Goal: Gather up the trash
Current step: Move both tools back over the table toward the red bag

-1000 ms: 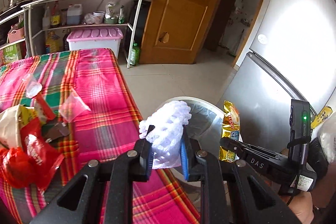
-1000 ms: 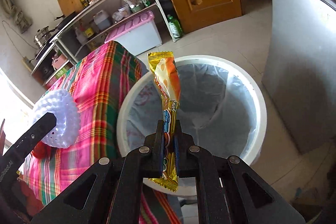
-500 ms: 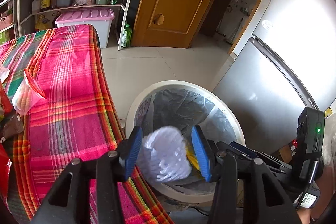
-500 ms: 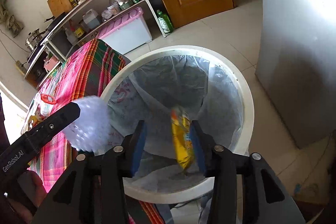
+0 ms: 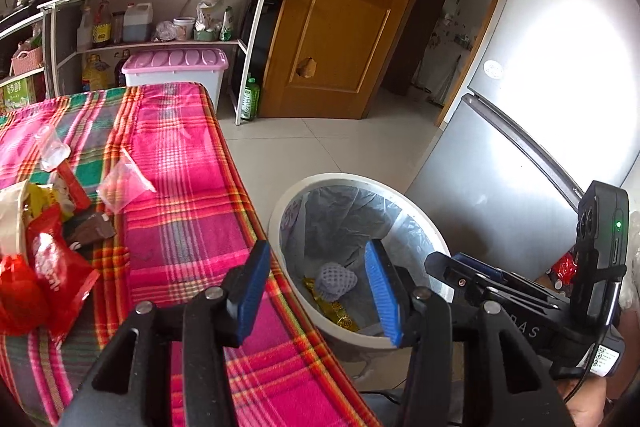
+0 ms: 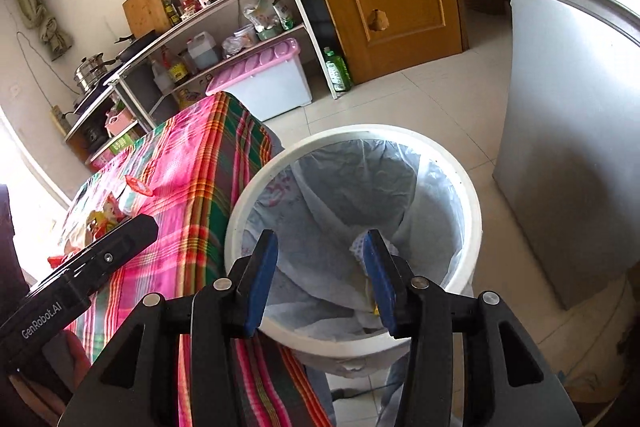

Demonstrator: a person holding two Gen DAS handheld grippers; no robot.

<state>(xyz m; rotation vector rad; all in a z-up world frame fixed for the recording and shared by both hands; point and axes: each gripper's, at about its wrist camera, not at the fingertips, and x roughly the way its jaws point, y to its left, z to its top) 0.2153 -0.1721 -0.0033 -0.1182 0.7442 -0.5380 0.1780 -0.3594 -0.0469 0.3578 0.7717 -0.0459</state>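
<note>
A white trash bin [image 5: 280,211] lined with a clear bag stands on the floor beside the table; it also shows in the right wrist view [image 6: 472,195]. A white foam fruit net [image 5: 336,277] and a yellow snack wrapper [image 5: 336,311] lie at its bottom. My left gripper [image 5: 316,293] is open and empty above the bin's near rim. My right gripper [image 6: 318,283] is open and empty over the bin. Red wrappers [image 5: 44,279], a brown wrapper [image 5: 90,229], a clear bag [image 5: 122,183] and a plastic cup [image 5: 52,149] lie on the plaid tablecloth [image 5: 180,195].
A silver fridge [image 5: 520,131] stands right of the bin. A wooden door [image 5: 332,15] and a shelf unit [image 5: 160,19] with a pink-lidded box [image 5: 176,67] are at the back. Tiled floor [image 5: 312,151] lies between table and door.
Both grippers opened over the bin. The foam net fell from the left gripper and the yellow wrapper from the right; both now lie in the bin.
</note>
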